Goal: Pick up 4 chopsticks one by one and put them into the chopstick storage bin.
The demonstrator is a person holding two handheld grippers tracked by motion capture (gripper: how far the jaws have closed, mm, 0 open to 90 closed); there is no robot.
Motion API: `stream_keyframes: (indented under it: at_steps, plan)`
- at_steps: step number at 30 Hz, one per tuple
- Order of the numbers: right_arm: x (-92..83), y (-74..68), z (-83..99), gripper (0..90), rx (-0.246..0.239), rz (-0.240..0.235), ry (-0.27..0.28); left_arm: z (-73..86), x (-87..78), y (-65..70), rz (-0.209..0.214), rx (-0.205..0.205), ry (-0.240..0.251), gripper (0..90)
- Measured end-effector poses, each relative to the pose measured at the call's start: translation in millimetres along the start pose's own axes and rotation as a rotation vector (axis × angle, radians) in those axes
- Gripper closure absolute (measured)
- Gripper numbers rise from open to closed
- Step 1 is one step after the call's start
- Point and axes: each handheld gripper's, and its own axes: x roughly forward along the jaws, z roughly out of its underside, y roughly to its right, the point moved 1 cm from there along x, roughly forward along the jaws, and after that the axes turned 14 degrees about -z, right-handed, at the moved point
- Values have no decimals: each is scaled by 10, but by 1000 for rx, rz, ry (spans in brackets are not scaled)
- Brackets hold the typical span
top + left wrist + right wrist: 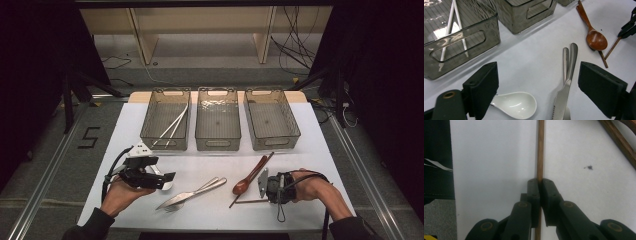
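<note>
so, here's what's on the table from where i'm standing:

table: white tabletop (pixel 310 150) with three smoky see-through bins lined up along the far edge, cutlery scattered in front.
left bin: left bin (pixel 165 120) has a pair of white chopsticks (pixel 172 126) leaning inside it, crossing near the top in the left gripper view.
middle bin: middle bin (pixel 217 119) looks bare inside.
right bin: right bin (pixel 271 119) same deal.
left gripper: left gripper (pixel 167 179) sits low at the near left, held in the person's left hand (pixel 119 194), jaws spread wide apart with nothing between them.
white spoon: white ceramic spoon (pixel 515 104) lies on the table just beside the left jaw, bowl facing up, handle tucked behind that jaw.
knife and fork-ish thing: a steel butter knife (pixel 564 93) lies between the jaws' line of sight, with a second steel handle (pixel 565 60) right alongside it; can't tell what that second piece is.
wooden spoon: wooden spoon (pixel 250 176) lies diagonal near the middle right, bowl toward the person.
brown chopsticks: one brown chopstick (pixel 252 181) runs under the wooden spoon; the other brown chopstick (pixel 540 150) lies flat on the table.
right gripper: right gripper (pixel 540 182) in the right hand (pixel 312 187) is pinched tight on that flat one, near its end.
</note>
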Motion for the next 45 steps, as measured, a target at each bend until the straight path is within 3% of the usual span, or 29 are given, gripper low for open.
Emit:
stream_keyframes:
  at_steps: [14, 35, 40, 45]
  plan:
    - [-62, -51, -13, 861, -6, -18, 17, 5, 10, 2, 5, -1, -5, 163]
    - [-328, -173, -226, 861, -53, 98, 102, -20, 15, 68, 28, 16, -3, 162]
    - [-372, -167, -294, 861, -75, 135, 122, -56, 34, 134, 41, 39, -2, 161]
    - [-397, -173, -381, 861, -92, 147, 109, -113, 90, 241, 62, 71, -7, 160]
